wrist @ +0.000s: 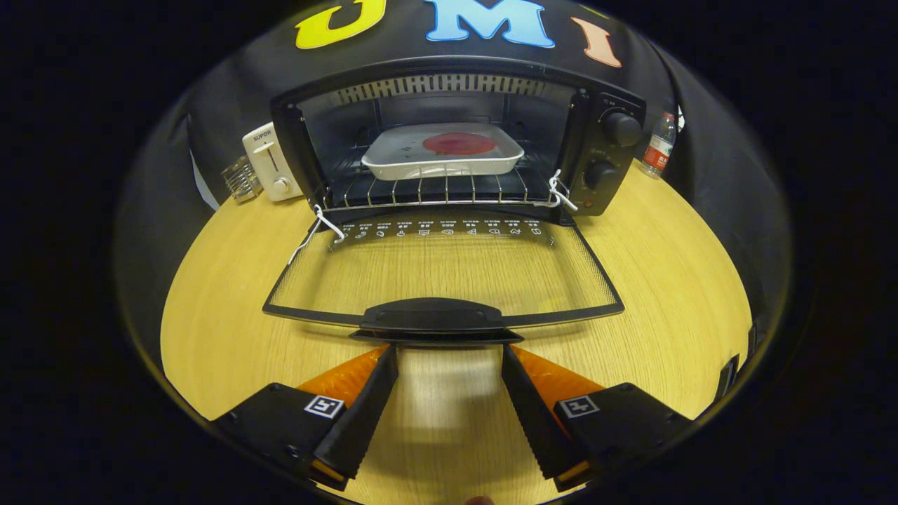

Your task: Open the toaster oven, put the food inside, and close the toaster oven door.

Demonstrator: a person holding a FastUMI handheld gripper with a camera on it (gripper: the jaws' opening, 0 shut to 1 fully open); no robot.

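While the tool [449, 358] gapes apart, the door handle [431, 319] lies just ahead.

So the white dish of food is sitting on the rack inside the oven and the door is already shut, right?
Not quite. The white dish with food does sit on the rack inside the toaster oven, but the door is folded down open. The gripper view shows its handle just ahead of the open, empty gripper.

The white toaster [270, 161] beside the toaster oven [449, 140] bears the brand "SUPOR".
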